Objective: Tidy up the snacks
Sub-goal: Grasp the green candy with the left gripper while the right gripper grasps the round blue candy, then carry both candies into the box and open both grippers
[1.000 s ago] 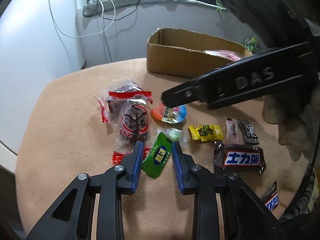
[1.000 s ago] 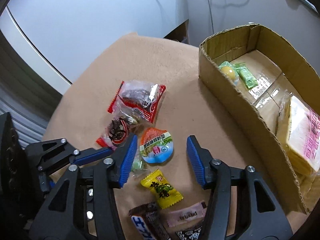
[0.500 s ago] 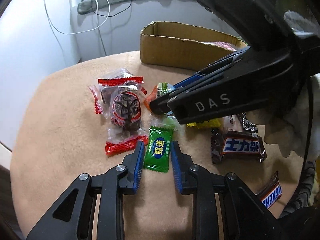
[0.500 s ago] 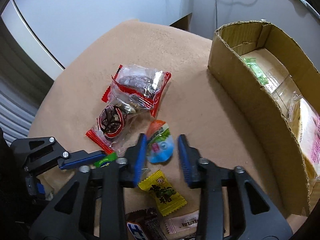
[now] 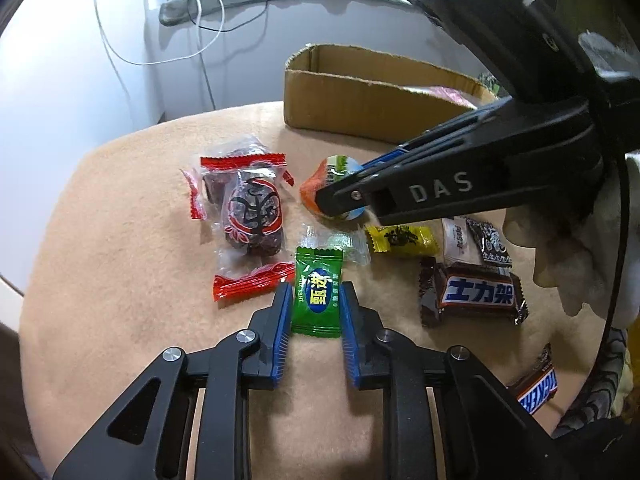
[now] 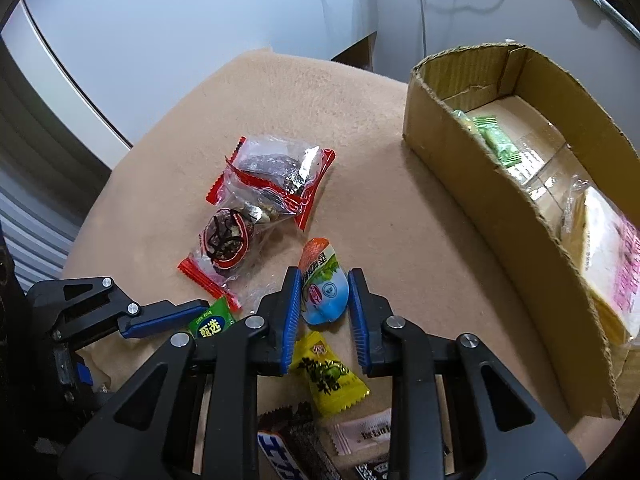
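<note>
Both tongs have closed in: left tongs (image 5: 312, 304) clench green candy (image 5: 318, 294), right tongs (image 6: 325, 294) clench jelly cup (image 6: 322, 284).

Desk (image 6: 360, 128) covered in matt, fuzzy tan cloth. Cardboard box (image 6: 472, 160) raw brown corrugated paper, rough torn edges. Green candy (image 5: 318, 296) beside the box side of the desk: glossy plastic wrapper. Date packs (image 5: 248, 220) clear crinkly film. Left claw (image 5: 312, 308) matt black plastic, ribbed blue pads (image 5: 282, 320), shiny metal rivets.
</note>
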`<state>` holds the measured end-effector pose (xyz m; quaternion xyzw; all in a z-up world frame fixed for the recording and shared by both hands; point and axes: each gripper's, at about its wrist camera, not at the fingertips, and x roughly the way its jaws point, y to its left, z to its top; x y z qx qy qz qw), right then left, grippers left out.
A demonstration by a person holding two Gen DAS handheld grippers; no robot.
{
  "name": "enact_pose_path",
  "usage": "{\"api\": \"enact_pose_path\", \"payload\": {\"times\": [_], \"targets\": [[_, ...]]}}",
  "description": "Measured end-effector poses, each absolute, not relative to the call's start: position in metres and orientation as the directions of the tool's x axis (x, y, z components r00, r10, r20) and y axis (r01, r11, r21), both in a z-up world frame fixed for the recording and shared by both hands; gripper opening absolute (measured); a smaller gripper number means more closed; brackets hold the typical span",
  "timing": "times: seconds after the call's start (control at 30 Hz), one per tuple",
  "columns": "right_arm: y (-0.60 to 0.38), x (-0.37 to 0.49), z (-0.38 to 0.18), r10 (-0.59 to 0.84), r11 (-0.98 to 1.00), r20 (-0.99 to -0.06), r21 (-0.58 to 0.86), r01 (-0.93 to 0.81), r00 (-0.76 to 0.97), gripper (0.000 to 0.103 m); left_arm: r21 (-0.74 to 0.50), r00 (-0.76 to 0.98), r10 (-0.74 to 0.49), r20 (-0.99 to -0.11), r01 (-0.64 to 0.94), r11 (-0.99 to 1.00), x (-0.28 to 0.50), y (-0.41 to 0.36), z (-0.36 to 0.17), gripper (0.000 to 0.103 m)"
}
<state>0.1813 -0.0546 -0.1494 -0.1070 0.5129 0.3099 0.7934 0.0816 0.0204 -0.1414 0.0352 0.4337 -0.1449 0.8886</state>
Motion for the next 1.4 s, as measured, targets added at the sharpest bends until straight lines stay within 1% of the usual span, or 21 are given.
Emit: {"api": "enact_pose_path", "payload": {"times": [0.37, 0.57, 0.7, 1.07, 1.2, 1.4], "targets": [[-0.081, 0.167, -0.119, 0.422, 0.789, -0.842, 0.158, -0.593, 0.336, 0.024, -0.112, 0.612, -0.258, -0.748, 0.267, 0.957, 0.071, 0.03, -0.119, 0.022], [-0.108, 0.165, -0.095, 0.436, 0.812, -0.809, 0.164, -0.561, 0.394, 0.024, -0.187, 0.634, -0.295, -0.715, 0.233, 0.954, 0.082, 0.039, -0.103, 0.022], [-0.129, 0.168, -0.078, 0.439, 0.831, -0.784, 0.168, -0.53, 0.44, 0.024, -0.211, 0.658, -0.311, -0.686, 0.228, 0.95, 0.091, 0.038, -0.09, 0.022], [-0.182, 0.201, -0.053, 0.411, 0.88, -0.747, 0.176, -0.44, 0.523, 0.024, -0.213, 0.692, -0.319, -0.647, 0.238, 0.948, 0.136, 0.025, -0.065, 0.022], [-0.194, 0.215, -0.051, 0.394, 0.893, -0.745, 0.17, -0.418, 0.538, 0.025, -0.219, 0.7, -0.317, -0.64, 0.229, 0.948, 0.153, 0.02, -0.062, 0.022], [-0.209, 0.243, -0.055, 0.375, 0.906, -0.753, 0.174, -0.386, 0.541, 0.024, -0.195, 0.695, -0.323, -0.642, 0.259, 0.946, 0.176, -0.001, -0.058, 0.022]]}}
